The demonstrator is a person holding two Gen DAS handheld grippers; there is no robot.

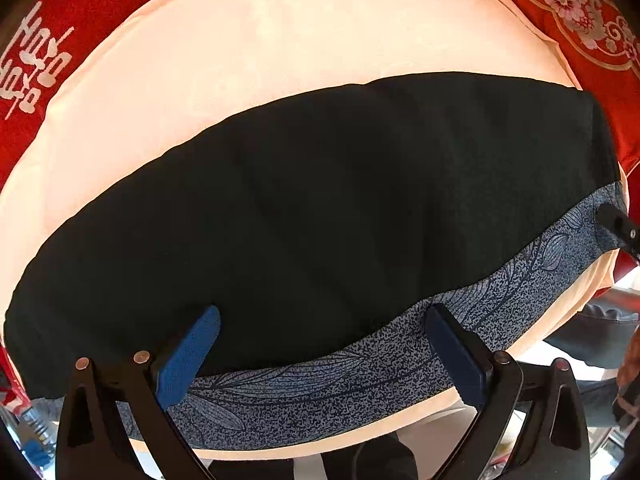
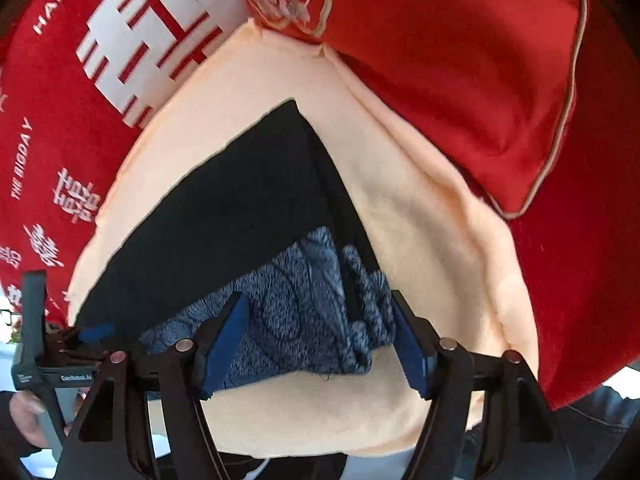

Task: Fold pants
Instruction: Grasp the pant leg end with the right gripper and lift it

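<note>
The black pants (image 1: pixel 320 208) lie flattened across a peach cushion (image 1: pixel 280 40), with a strip of blue leaf-patterned fabric (image 1: pixel 360 372) showing along the near edge. Red printed bedding (image 2: pixel 460 80) surrounds the cushion.

The left tool (image 1: pixel 320 344) points down over the near edge with its jaws wide apart, one blue pad over the black cloth and the other over the patterned strip. It grips nothing.

The right tool (image 2: pixel 316 332) straddles the bunched patterned end at the pants' corner. Its jaws stand apart on either side of the fabric, and neither pad looks pressed onto it.

The main risk is an uneven pinch. If either tool closes on only the top layer, the layers could separate when lifted and the fold would skew. The soft cushion may also get caught in the jaws, dragging it along with the cloth.
</note>
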